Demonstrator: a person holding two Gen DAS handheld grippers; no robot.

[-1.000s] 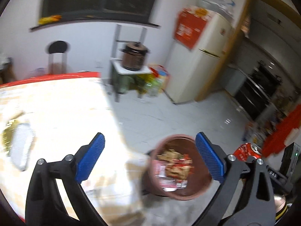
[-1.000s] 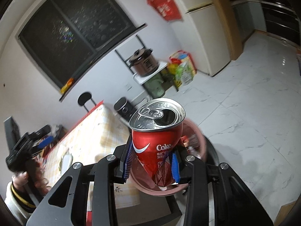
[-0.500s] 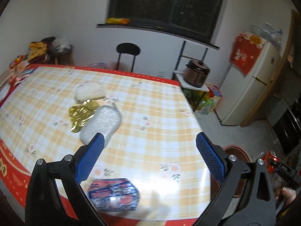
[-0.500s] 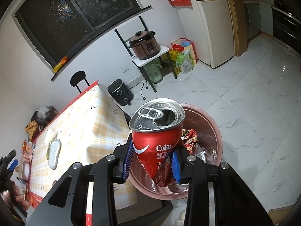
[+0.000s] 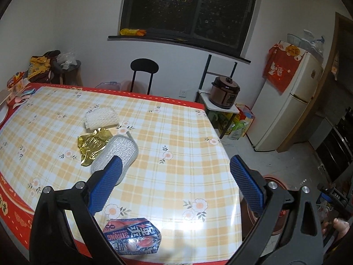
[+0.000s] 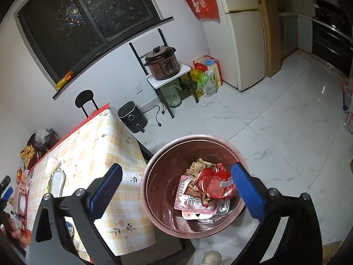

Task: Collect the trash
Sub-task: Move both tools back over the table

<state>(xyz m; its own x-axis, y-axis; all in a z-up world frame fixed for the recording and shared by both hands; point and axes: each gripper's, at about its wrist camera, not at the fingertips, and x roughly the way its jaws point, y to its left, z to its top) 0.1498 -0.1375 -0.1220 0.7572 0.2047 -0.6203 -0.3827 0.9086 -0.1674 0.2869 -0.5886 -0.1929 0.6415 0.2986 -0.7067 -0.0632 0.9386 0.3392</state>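
Left gripper [image 5: 175, 180]: jaws spread wide, empty, held above the table [image 5: 176, 137]. Table covered in yellow-and-white checked oilcloth with flower prints and a red border. Below and between the fingers, at the near edge: a blue snack wrapper [image 5: 133, 238]. Ahead of the left finger: a silver foil tray [image 5: 120, 151], partly hidden by the blue pad; a crumpled gold wrapper [image 5: 92, 143] touching it; a white mesh packet [image 5: 101, 119] just beyond.

Right gripper [image 6: 176, 191]: jaws spread wide, empty, held above the pink trash bin [image 6: 222, 141]. Bin stands on the white marble-pattern floor [image 6: 275, 119], just beside the table's end. Inside, between the fingers: a crushed red can [image 6: 215, 182] lying on clear plastic packaging and brown paper scraps.

Room beyond the claws: dark window [image 5: 189, 11]; black chair [image 5: 144, 68]; brown pressure cooker [image 6: 163, 63] on a small white stand; black air fryer [image 6: 132, 117] on the floor; cream fridge [image 6: 242, 33] with a red cloth hanging.
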